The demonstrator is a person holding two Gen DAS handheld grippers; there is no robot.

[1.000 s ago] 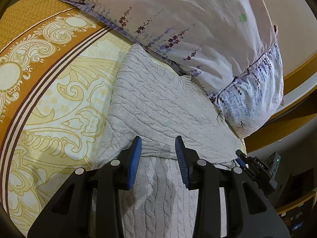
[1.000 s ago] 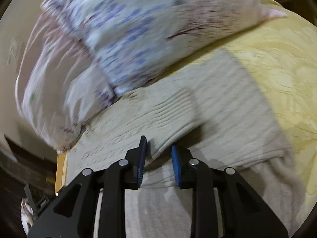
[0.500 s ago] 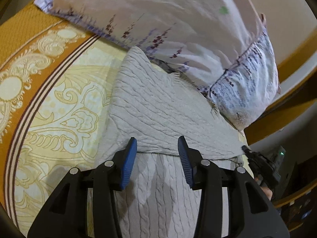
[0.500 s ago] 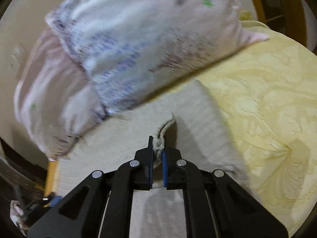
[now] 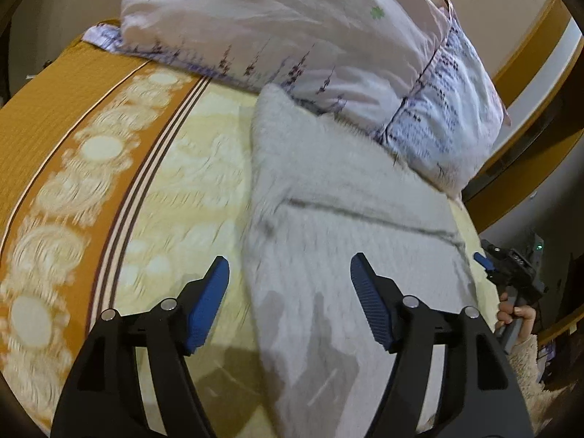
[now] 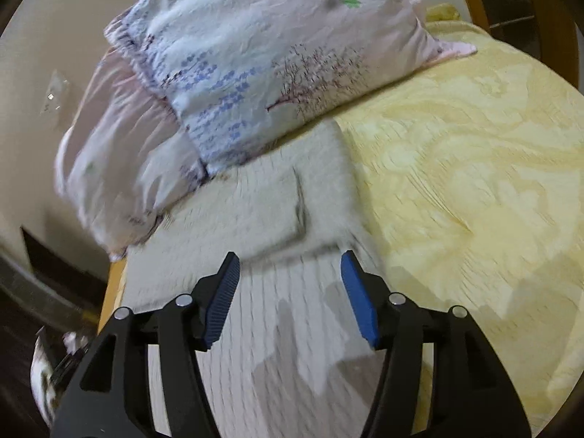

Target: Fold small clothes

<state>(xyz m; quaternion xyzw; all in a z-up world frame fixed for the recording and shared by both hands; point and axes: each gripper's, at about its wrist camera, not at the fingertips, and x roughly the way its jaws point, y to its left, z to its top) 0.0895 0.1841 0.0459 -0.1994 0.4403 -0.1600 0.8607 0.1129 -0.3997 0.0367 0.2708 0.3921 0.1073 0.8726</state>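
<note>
A grey cable-knit sweater [image 5: 328,226] lies on the yellow patterned bedspread [image 5: 182,189], its far end against the pillow, with a folded layer across its far part. My left gripper [image 5: 288,292] is open and empty above the sweater's near left edge. In the right wrist view the sweater [image 6: 262,292] shows a folded flap [image 6: 255,215] ahead of my right gripper [image 6: 288,284], which is open and empty just above the knit. The right gripper [image 5: 511,266], held in a hand, also shows at the right edge of the left wrist view.
A large pink and blue floral pillow [image 5: 310,43] lies across the head of the bed, also in the right wrist view [image 6: 255,65]. An orange patterned border [image 5: 65,168] runs along the bedspread's left. A wooden bed frame [image 5: 529,168] lies to the right.
My right gripper let go of the sweater edge it was shut on and opened wide. My left gripper opened wider and drew back toward the left. Both views are blurred by motion.
</note>
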